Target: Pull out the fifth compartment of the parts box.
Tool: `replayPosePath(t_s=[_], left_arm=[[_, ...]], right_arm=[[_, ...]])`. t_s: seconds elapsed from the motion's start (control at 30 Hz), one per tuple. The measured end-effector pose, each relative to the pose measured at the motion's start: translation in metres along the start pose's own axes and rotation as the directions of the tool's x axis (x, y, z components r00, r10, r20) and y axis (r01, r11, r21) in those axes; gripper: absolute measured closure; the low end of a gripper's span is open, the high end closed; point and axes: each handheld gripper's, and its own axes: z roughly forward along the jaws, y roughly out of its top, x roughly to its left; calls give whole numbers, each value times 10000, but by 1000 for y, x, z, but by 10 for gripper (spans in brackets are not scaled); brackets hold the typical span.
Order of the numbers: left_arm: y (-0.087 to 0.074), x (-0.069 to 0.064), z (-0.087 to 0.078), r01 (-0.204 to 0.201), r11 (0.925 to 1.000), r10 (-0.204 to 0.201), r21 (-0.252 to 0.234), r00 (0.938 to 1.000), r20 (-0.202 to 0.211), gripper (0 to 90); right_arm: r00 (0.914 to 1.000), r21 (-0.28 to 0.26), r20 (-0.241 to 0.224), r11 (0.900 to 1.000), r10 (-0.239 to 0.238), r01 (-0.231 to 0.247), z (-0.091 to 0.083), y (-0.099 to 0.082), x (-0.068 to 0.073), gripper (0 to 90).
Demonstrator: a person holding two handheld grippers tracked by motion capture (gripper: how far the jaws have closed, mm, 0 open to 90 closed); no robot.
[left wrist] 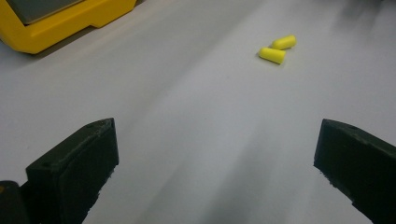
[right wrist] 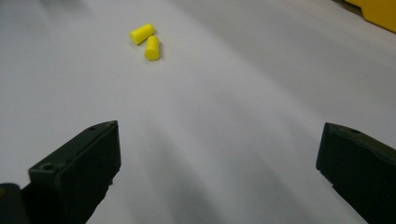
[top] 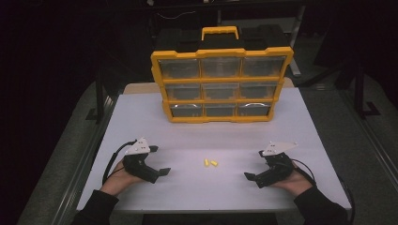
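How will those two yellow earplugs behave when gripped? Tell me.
The yellow earplugs look like small foam cylinders, so probably very light and squashy. Lying on their sides on the smooth table, they may roll if nudged.

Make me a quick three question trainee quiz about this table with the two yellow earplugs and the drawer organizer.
1. True or false: the left tool is closed on an earplug.
2. How many yellow earplugs lie on the table? A one, B two, C four.
3. What stands at the far side of the table?

Key:
1. False. Both the left tool and the right tool are open, with nothing between the jaws.
2. B, lying close together between the two tools.
3. The yellow drawer organizer, upright, handle on top.
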Motion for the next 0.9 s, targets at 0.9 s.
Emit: replayPosePath(t_s=[0.9], left_arm=[[6,4,5,154,9998,-150,-141,9995,271,0]], right_arm=[[9995,-240,-232,9995,207,-213,0,2,0,0]])
